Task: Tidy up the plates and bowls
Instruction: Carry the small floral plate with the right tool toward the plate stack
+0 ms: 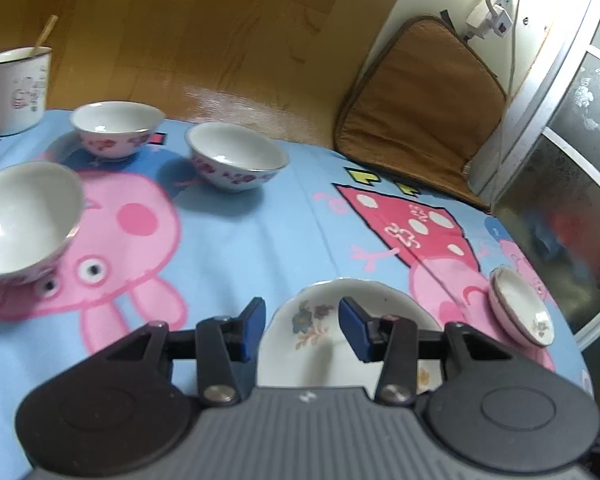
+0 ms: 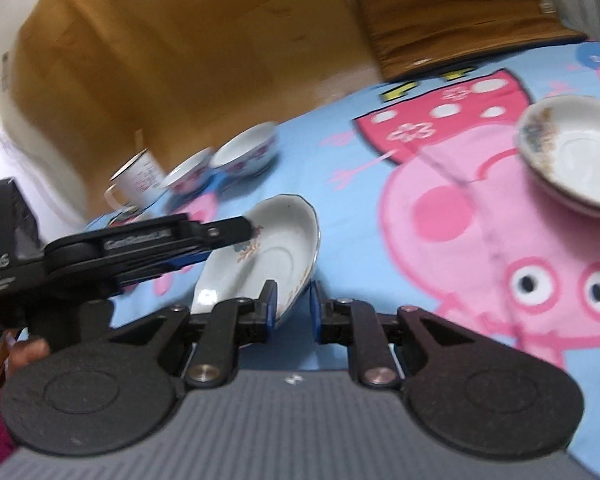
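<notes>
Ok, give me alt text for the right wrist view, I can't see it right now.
The right tongs are open around the near rim of a tilted floral plate, with the left tongs reaching over its far side. Beyond it on the blue cartoon tablecloth sit two bowls, a mug, and stacked plates at right.

Only "DAS" reads clearly, white on the black device body (image 2: 2, 256) left of the left gripper (image 2: 236, 236).
</notes>
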{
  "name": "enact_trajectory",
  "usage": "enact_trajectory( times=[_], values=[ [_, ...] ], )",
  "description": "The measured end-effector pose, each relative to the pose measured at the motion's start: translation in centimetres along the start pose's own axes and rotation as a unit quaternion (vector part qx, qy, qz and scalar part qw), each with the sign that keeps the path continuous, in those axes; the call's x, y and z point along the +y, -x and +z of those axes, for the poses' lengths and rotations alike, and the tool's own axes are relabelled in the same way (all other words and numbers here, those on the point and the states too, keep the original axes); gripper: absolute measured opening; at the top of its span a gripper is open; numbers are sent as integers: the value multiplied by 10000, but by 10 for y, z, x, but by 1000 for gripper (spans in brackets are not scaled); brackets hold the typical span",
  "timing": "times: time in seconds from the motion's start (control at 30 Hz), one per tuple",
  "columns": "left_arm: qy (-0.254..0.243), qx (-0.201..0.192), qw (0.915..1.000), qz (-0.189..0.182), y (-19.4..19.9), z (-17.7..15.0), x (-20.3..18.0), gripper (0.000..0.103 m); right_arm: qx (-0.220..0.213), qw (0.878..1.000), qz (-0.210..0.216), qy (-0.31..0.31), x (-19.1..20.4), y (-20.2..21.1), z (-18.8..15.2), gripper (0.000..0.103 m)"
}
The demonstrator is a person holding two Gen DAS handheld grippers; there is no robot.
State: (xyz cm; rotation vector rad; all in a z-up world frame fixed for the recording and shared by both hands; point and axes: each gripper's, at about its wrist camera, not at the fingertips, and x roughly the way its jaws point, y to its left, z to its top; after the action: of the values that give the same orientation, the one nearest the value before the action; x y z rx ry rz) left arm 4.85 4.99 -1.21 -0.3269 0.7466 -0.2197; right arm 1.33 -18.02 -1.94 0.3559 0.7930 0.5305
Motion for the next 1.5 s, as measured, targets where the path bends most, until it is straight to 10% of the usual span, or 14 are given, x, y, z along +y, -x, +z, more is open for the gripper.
enact_trajectory(
  times=[0.2,1.07,1.5],
  values=[
    [134,-8,9997,200,15,-6,10,39,-407,9977,-438,325,9,6,-6,48],
    [-177,-104,9979,616,42,-18,7,39,-715,9954,-631,92,0,12,-5,48],
    [51,354,9992,175,33,-20,6,39,-552,9977,-351,159,-6,7,3,46]
  ],
)
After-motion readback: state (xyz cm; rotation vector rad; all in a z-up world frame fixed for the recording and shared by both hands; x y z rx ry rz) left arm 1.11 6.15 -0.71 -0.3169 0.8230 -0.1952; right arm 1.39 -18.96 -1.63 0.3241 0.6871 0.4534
